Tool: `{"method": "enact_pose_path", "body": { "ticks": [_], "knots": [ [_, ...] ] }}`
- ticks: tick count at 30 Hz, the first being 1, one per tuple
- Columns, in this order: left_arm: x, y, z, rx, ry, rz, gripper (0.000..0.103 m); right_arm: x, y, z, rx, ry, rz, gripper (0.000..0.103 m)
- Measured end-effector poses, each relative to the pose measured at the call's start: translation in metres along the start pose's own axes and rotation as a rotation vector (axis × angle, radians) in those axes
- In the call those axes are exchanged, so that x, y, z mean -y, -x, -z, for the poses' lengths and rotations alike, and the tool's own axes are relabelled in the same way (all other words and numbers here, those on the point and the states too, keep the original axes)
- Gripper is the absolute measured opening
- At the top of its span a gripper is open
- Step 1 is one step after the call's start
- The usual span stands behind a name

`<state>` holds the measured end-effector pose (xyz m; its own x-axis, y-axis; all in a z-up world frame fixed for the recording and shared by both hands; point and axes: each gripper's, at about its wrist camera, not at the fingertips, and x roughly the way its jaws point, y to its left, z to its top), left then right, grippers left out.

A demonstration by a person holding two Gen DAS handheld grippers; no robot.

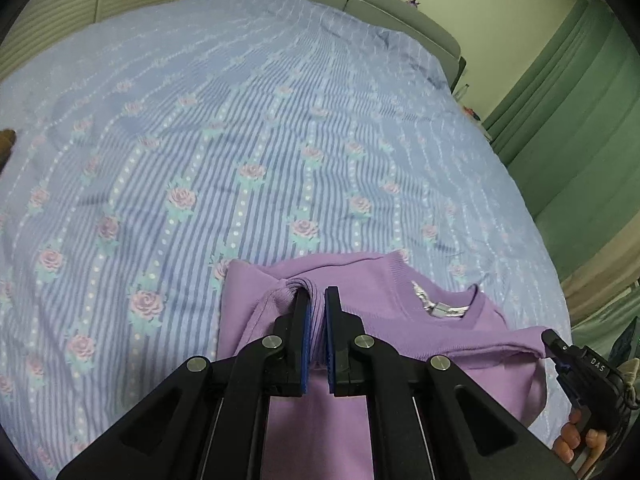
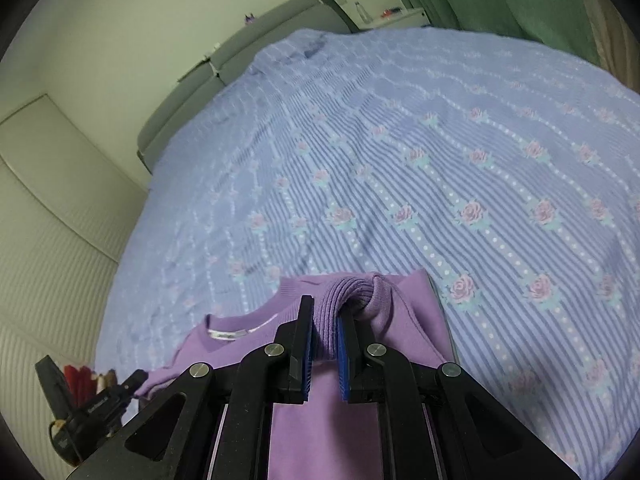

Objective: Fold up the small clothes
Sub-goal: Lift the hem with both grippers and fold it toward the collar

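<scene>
A small purple sweater (image 1: 384, 328) lies on the bed near the front edge, neck opening with a white label (image 1: 444, 310) facing up. My left gripper (image 1: 316, 300) is shut on a bunched ribbed edge of the sweater at its left side. My right gripper (image 2: 324, 320) is shut on a ribbed cuff or hem (image 2: 352, 296) at the sweater's (image 2: 320, 420) right side. The right gripper also shows in the left wrist view (image 1: 550, 342), pinching the sweater's right corner. The left gripper shows in the right wrist view (image 2: 138, 382) at the sweater's left corner.
The bed (image 1: 248, 140) has a blue striped sheet with pink roses. A grey headboard (image 1: 360, 4) stands at the far end. Green curtains (image 1: 580, 120) hang at the right. White closet doors (image 2: 52, 220) stand at the left.
</scene>
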<state>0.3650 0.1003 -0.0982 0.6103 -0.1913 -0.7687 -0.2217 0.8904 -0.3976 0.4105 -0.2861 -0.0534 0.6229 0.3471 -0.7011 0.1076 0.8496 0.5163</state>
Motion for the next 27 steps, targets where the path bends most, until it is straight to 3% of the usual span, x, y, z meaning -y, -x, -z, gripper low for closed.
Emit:
{"method": "enact_pose_path", "body": {
  "ticks": [9, 10, 12, 14, 15, 18, 21, 24, 27],
  "knots": [
    [-0.001, -0.025, -0.002, -0.048, -0.082, 0.02, 0.014, 0.013, -0.037, 0.003, -0.071, -0.023, 0.036, 0.015],
    [0.0, -0.025, -0.003, -0.061, -0.097, 0.034, 0.019, 0.011, -0.037, 0.002, -0.075, -0.006, 0.04, 0.018],
    [0.002, -0.019, -0.008, -0.072, -0.114, 0.09, 0.035, 0.006, -0.033, 0.001, -0.081, 0.025, 0.029, 0.038],
    [0.004, -0.007, -0.011, -0.054, -0.128, 0.103, 0.062, -0.003, -0.022, 0.0, -0.048, 0.066, 0.04, 0.049],
    [0.006, 0.004, -0.013, -0.019, -0.147, 0.089, 0.066, -0.008, -0.013, -0.001, -0.023, 0.1, 0.056, 0.05],
    [0.01, 0.03, -0.016, 0.078, -0.262, 0.065, 0.068, -0.022, 0.011, -0.001, 0.034, 0.202, 0.061, 0.057],
    [0.015, 0.036, -0.015, 0.116, -0.433, -0.01, 0.069, -0.031, 0.025, 0.0, 0.075, 0.319, 0.157, 0.061],
    [0.018, 0.021, -0.01, 0.068, -0.563, -0.048, 0.069, -0.042, 0.019, 0.001, 0.061, 0.466, 0.237, 0.061],
    [0.015, -0.001, -0.013, -0.032, -0.553, 0.022, 0.068, -0.046, -0.001, 0.004, -0.025, 0.553, 0.225, 0.061]
  ]
}}
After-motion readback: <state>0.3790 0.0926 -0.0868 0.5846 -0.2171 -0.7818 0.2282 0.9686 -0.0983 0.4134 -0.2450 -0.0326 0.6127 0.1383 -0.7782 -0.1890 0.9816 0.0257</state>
